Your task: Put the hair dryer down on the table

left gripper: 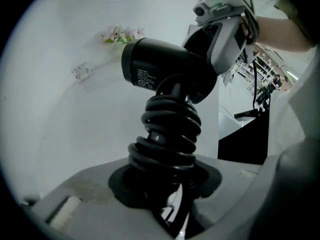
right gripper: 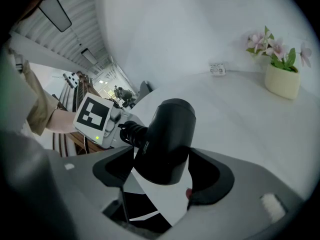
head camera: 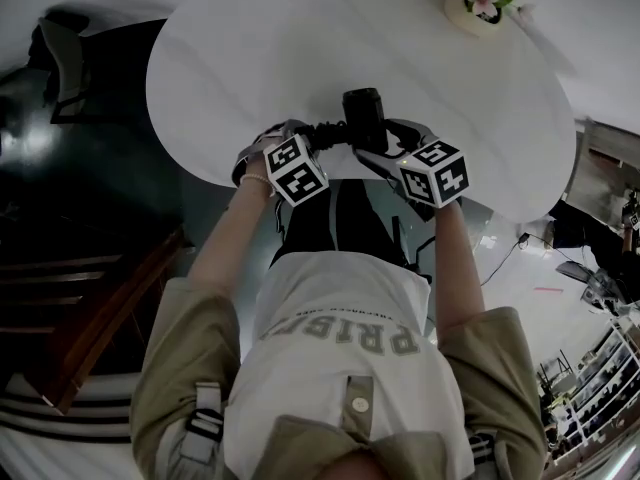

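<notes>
- The hair dryer (head camera: 365,116) is black all over, with a short, thick, smooth barrel that bears small pale print on its side.
- Its black cord (left gripper: 170,134) is wound in tight coils round the handle, which makes the handle look thick and ribbed.
- It is held up by both tools over the near edge of the round white counter (head camera: 260,58), just in front of the person. No view shows whether it touches the top.
- In the head view the barrel's long axis runs away from the person, toward the far side of the counter. The handle sticks out sideways from it toward the person's left.
- The left hand-held gripper (left gripper: 167,179) is clamped on the cord-wound handle, which runs straight out along its jaws.
- The right hand-held gripper (right gripper: 162,171) pinches the barrel between its two dark pads, at the barrel's near end.
- Count: one hair dryer, two hand-held grippers, one pale pot of pink flowers (head camera: 475,8) at the far side of the counter, and one small card (right gripper: 216,69) lying near that pot.
</notes>
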`<control>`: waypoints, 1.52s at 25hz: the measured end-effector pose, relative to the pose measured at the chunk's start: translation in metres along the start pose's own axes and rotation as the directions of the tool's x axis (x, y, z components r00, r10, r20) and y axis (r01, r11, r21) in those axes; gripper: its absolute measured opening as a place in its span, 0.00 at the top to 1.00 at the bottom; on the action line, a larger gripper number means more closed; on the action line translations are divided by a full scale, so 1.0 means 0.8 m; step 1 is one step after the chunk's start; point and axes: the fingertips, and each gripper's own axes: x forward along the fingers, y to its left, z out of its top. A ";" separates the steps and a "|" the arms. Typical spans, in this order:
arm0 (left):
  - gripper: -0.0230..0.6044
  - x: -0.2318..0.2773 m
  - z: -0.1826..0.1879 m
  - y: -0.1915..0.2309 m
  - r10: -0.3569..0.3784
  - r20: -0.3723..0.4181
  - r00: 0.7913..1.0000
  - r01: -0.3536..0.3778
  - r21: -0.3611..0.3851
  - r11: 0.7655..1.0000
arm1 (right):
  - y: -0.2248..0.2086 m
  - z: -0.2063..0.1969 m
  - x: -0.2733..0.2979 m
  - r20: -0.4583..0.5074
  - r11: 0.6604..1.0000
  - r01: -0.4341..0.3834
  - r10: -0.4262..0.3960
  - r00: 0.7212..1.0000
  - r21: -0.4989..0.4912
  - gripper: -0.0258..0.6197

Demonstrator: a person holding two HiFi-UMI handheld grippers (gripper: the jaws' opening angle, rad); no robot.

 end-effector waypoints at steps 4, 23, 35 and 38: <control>0.70 0.005 -0.002 0.001 -0.007 -0.021 1.000 0.007 0.009 1.000 | -0.004 -0.005 0.006 -0.010 1.000 0.006 -0.005 1.000 0.017 0.42; 0.70 0.011 -0.002 0.003 -0.033 -0.169 0.985 0.036 0.018 0.999 | -0.027 -0.020 0.021 -0.063 0.995 0.095 -0.092 0.994 0.041 0.44; 0.70 0.012 -0.002 0.003 -0.062 -0.225 0.972 0.066 0.011 0.998 | -0.035 -0.020 0.024 -0.066 0.987 0.107 -0.100 0.993 0.116 0.45; 0.70 0.011 -0.004 0.002 -0.071 -0.244 0.967 0.081 0.034 0.996 | -0.037 -0.020 0.023 -0.042 0.982 0.082 -0.076 0.996 0.172 0.46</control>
